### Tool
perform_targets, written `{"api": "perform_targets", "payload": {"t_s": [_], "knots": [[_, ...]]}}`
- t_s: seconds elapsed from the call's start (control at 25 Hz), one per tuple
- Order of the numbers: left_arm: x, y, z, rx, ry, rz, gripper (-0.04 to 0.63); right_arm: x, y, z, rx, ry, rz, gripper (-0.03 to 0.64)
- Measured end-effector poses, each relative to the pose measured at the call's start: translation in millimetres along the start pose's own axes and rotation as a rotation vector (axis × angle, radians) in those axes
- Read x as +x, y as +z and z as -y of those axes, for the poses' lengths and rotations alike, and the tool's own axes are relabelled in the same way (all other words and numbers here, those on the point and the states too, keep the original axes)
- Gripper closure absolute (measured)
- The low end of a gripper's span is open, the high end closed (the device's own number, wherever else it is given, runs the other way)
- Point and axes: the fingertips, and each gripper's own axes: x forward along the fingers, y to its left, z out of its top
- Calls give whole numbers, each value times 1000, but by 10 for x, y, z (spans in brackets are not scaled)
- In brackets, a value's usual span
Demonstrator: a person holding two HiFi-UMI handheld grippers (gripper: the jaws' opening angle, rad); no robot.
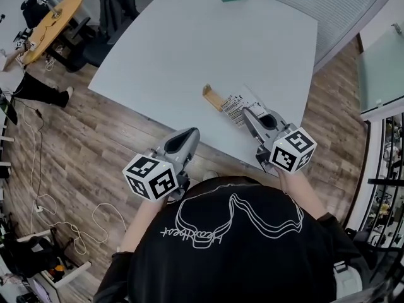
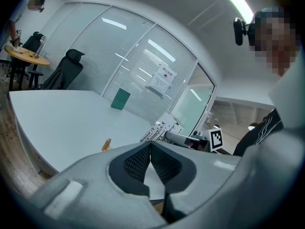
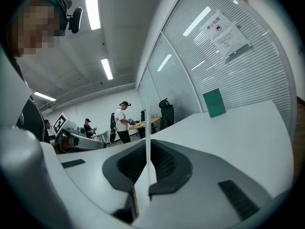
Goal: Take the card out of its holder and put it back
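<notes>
Left claw (image 1: pixel 189 133): pressed together, empty, off the tabletop's (image 1: pixel 208 36) near edge.
Right claw (image 1: pixel 251 113): pinching card (image 1: pixel 235 105) edgewise, just beside wooden holder (image 1: pixel 213 97).

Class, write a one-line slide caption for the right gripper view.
Right gripper shut on a thin card seen edge-on, with the white table and a green board beyond.

Open office; blind-lined glass partitions (image 2: pixel 133 66), black desk chair (image 2: pixel 64 73), large white table (image 1: pixel 189 49), wood-plank floor (image 1: pixel 95 150)
</notes>
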Motion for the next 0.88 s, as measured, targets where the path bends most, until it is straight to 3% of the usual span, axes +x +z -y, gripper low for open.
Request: {"api": "perform_targets", "payload": {"t_s": [0.6,0.88], "knots": [[174,18,-406,-22,-34,-47,581,567,23,349,-44,-69,-16,595],[189,51,-605,-41,-34,-52,581,866,5,428,-113,-75,-50,595]]}}
